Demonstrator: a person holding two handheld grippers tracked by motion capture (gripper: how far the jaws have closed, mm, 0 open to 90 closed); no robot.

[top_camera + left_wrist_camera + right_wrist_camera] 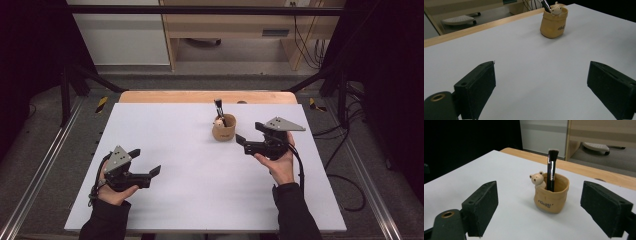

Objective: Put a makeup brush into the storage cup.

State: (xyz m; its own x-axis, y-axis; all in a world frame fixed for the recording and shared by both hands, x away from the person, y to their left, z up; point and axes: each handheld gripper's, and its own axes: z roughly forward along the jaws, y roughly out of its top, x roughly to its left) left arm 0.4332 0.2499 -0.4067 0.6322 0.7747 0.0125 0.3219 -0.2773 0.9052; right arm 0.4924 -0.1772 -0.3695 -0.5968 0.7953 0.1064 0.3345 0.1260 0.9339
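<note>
On the far right part of the white table (200, 195), a small tan sack-shaped ceramic pot (223, 129) stands upright. A black-handled makeup brush (552, 170) stands in it, bristles up, next to a small cream bear figure (537, 180) on the pot's rim. The right gripper (247, 141) sits just right of the pot, pointed at it, jaws wide open, holding nothing; in the right gripper view the pot sits between the jaws, apart from both. The left gripper (146, 163) is at near left, well apart from the pot, jaws wide open and empty over bare table.
</note>
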